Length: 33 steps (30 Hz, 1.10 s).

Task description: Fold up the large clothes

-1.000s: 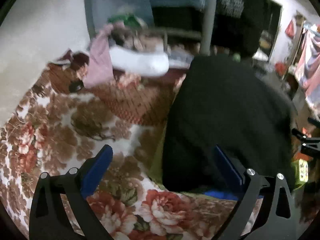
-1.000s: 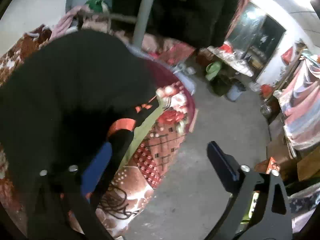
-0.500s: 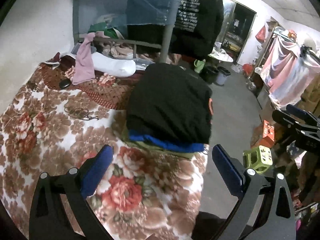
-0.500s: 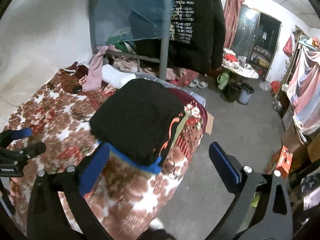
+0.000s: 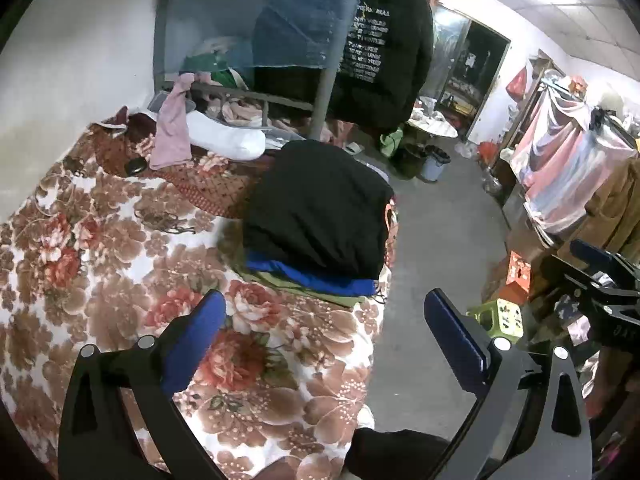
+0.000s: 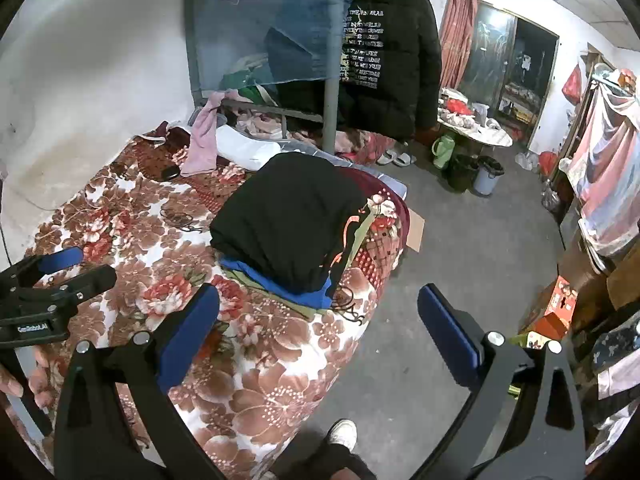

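Note:
A folded black garment (image 5: 320, 208) (image 6: 288, 216) lies on top of a stack of folded clothes, with a blue one (image 5: 316, 276) (image 6: 280, 284) and an olive one under it, near the right edge of the flowered bed (image 5: 100, 264) (image 6: 280, 360). My left gripper (image 5: 324, 320) is open and empty, held above the bed, short of the stack. My right gripper (image 6: 318, 316) is open and empty, held over the bed's edge. Each gripper shows at the side of the other's view: the right one (image 5: 600, 280) and the left one (image 6: 48, 280).
A white pillow (image 5: 228, 140) and a pink cloth (image 5: 172, 136) lie at the bed's far end by a metal frame post (image 6: 332, 80). A black jacket (image 6: 384, 48) hangs there. Bins (image 6: 484, 172), a small table and a clothes rack (image 6: 604, 168) stand on the concrete floor.
Both grippers have pulled back and up from the stack, letting go of the black garment. It now lies folded on the stack, much farther off in both views.

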Motion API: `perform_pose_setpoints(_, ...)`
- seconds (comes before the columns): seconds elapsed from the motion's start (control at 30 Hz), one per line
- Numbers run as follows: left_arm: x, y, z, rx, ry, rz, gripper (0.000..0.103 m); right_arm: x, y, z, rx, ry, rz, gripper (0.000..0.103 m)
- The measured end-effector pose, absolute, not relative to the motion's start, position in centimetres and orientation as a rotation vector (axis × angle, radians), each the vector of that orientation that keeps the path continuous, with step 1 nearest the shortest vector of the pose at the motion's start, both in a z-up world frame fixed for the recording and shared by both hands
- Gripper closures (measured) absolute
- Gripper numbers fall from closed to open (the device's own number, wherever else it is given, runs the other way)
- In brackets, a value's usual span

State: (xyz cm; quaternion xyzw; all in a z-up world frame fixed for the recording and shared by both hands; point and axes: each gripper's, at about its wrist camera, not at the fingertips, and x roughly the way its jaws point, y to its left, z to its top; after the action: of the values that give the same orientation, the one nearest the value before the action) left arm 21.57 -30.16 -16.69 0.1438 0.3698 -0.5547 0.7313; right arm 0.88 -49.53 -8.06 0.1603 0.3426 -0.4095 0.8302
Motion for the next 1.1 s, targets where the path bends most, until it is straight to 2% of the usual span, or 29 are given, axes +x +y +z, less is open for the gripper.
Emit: perform_pose_setpoints(1.1, 19.8, -31.0, -13.7, 0.461, 0.676, -1.33, 0.005, 0.8, -49.1, -7.4, 0.38, 0.732, -0.844, 0.005)
